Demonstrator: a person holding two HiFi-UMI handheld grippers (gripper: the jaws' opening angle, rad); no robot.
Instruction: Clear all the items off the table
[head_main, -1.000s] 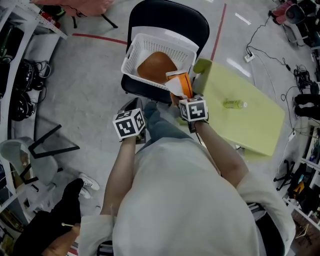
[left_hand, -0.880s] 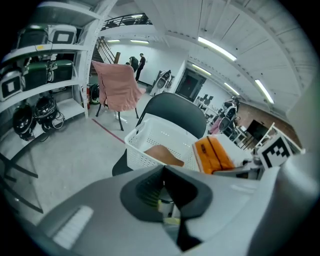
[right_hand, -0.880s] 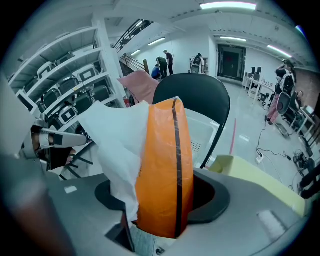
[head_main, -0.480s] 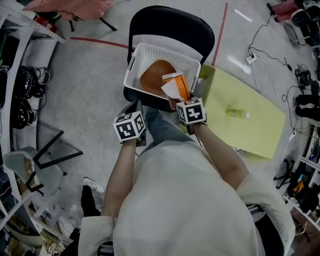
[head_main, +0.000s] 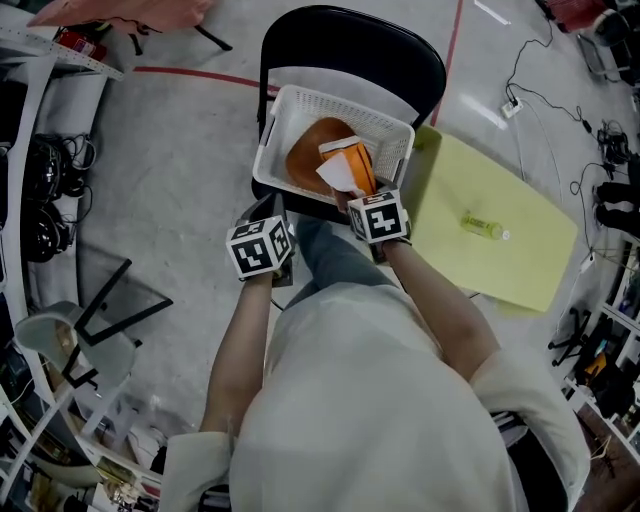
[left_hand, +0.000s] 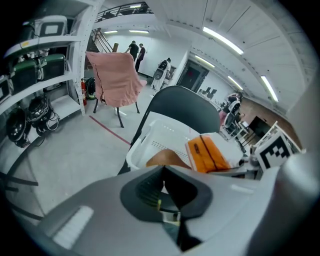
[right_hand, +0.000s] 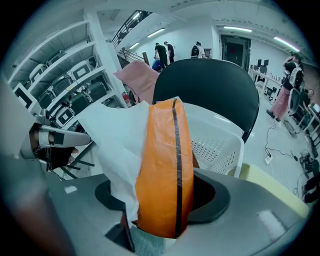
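Right tool (head_main: 355, 195) has carried the orange packet (head_main: 352, 165) further over the white basket (head_main: 272, 150) on the chair (head_main: 350, 40), jaws clamped on it. Left tool (head_main: 268, 208) is just beside the basket, jaws together, empty. Green bottle (head_main: 483, 226) lies on the bench (head_main: 520, 275), right of the basket.

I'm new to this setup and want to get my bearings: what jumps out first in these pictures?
The orange-and-white packet clamped in the right gripper, held over the white basket on the black chair. Next, the yellow-green table at the right, with one small bottle lying on it. The left gripper is shut and empty.
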